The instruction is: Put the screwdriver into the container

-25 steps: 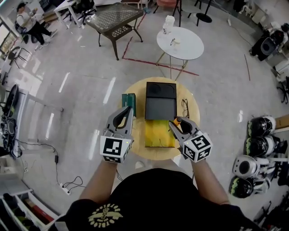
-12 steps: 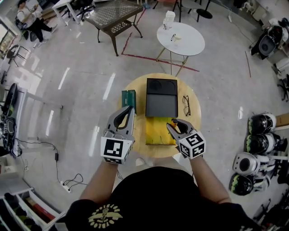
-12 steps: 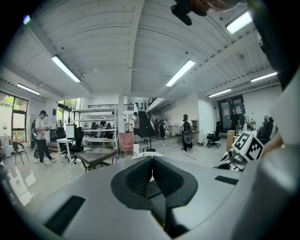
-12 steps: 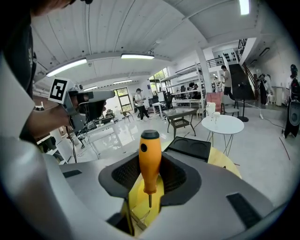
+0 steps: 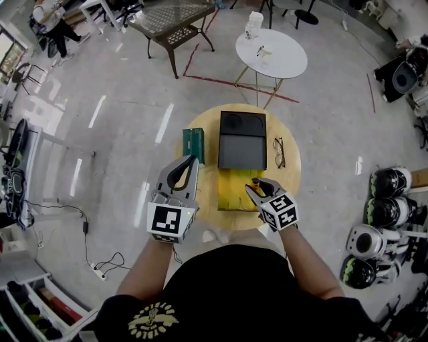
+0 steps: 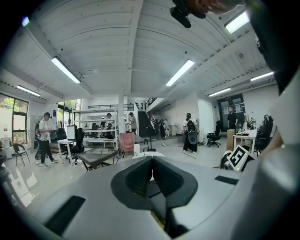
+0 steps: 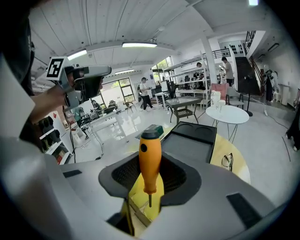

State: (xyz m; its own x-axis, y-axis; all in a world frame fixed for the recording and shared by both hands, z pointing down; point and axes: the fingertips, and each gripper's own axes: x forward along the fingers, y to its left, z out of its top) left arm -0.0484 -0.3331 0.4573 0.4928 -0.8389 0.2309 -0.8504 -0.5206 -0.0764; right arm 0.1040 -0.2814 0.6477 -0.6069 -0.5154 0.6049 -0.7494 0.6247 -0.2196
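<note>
An orange-handled screwdriver [image 7: 150,157] stands upright between the jaws of my right gripper [image 7: 150,177], shaft pointing down; the gripper is shut on its handle. In the head view that right gripper [image 5: 253,188] hangs over the near right corner of an open yellow container [image 5: 232,190] on the round wooden table [image 5: 204,200], and a bit of the orange screwdriver [image 5: 257,180] shows at its tips. The yellow container [image 7: 140,206] lies just below the shaft. My left gripper [image 5: 190,161] hovers left of the yellow container, shut and holding nothing [image 6: 151,169].
A black case [image 5: 241,140] with its lid open lies behind the yellow container. A green box [image 5: 192,144] sits at the table's left, a pair of glasses [image 5: 279,152] at its right. Beyond stand a white round table [image 5: 271,53] and a metal mesh table [image 5: 170,17].
My right gripper has sunk with the screwdriver toward the yellow container and tipped further downward. The left gripper has stayed where it was.
</note>
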